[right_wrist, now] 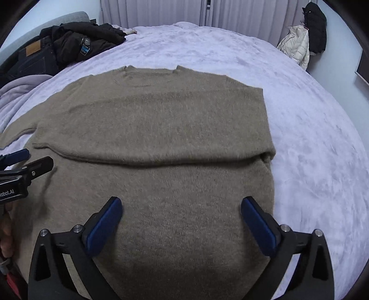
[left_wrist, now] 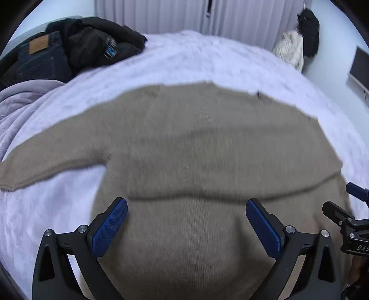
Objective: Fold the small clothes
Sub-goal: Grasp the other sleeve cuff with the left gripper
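Note:
A tan knitted sweater point(right_wrist: 161, 120) lies flat on the lavender bedspread point(right_wrist: 311, 138), collar at the far side. One sleeve is folded across the body, leaving a straight fold edge point(right_wrist: 161, 162) across the middle. The other sleeve point(left_wrist: 46, 166) stretches out to the left. My left gripper point(left_wrist: 186, 203) hovers open over the sweater's near half, with nothing between its blue pads. My right gripper point(right_wrist: 181, 200) is also wide open and empty above the near half. The left gripper's fingers point(right_wrist: 41, 162) show at the left edge of the right wrist view.
Dark jeans point(right_wrist: 34, 60) and a black jacket point(right_wrist: 87, 39) are piled at the bed's far left, beside a crumpled grey blanket point(right_wrist: 18, 90). A white coat point(right_wrist: 297, 43) and a black one hang at the back right. Curtains point(right_wrist: 161, 11) run behind the bed.

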{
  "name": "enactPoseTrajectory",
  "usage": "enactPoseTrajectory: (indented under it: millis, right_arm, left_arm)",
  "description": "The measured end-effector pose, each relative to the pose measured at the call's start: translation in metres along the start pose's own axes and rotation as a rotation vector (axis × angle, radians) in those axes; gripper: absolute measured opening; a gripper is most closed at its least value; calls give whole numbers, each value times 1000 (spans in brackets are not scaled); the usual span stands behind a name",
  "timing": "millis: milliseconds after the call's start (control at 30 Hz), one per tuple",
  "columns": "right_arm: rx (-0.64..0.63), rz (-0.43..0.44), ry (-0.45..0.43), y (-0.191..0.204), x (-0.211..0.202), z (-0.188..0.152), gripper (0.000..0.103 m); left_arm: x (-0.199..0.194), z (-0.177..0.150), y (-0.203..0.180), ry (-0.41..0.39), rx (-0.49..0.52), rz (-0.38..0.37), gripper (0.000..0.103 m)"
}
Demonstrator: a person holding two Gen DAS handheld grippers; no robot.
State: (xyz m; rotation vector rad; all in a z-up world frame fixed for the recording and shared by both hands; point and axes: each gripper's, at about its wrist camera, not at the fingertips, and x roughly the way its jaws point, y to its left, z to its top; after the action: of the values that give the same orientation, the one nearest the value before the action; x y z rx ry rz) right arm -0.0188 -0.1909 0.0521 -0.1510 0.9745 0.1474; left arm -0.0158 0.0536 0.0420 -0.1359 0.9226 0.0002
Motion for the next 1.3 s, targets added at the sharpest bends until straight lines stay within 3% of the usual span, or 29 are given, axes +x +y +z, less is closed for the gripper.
enactPoseTrajectory:
  millis: [67,133,233,300,367,433,533,633,700,767,900,967,1000,1033,1100,1200,1300]
  right_arm:
    - [1,-12,-60,2,-8,20,103]
    - [-6,-19,-67,9,2,41,103]
    - [8,-29,28,23,39,64,103]
    - [1,2,130,43,63,66,103]
    - [-76,-1,75,73,57,60,103]
    - [-191,76,34,109,51,52,103]
    - [-279,4,-35,144,46,42,103]
    - [-218,35,-53,135,48,36,103]
    - [-141,110,-36,119,54,36,103]
    - [-111,142,-24,114,58,39,103]
    - [-147,90,-28,127,59,37,103]
    - [-144,92,-26,126,59,37,103]
    - [-140,92,-24,125,58,37,103]
    - [-134,83,-18,124,56,39,103]
    - [-94,86,-16,119,44,48,103]
    - [-50,157,-96,121,11,66,103]
    - [-76,107,-84,145,11,101,103]
  left_arm:
    - [4,16,1,4,-36,-45,103]
    - [23,26,-2,62,-48,-74,103]
    - [53,27,6,155,-50,71,103]
    - [46,25,30,139,-114,43,103]
    - [30,24,69,86,-214,25,103]
    - [18,24,112,45,-306,97,103]
    - [-3,13,198,-15,-537,204,103]
    - [-26,-15,285,-86,-803,275,103]
    - [-22,-32,333,-54,-941,282,103]
    - [-13,-37,361,-56,-991,233,103]
    - [-9,-22,396,-131,-971,191,103]
    - [-8,-22,414,-158,-1030,147,102]
    - [-10,-25,420,-175,-1056,127,91]
    - [-12,-21,421,-189,-1053,126,51]
    - [-14,-20,422,-187,-1010,91,14]
    - [-21,-26,423,-206,-994,83,14]
    - [-36,-25,421,-235,-972,89,11]
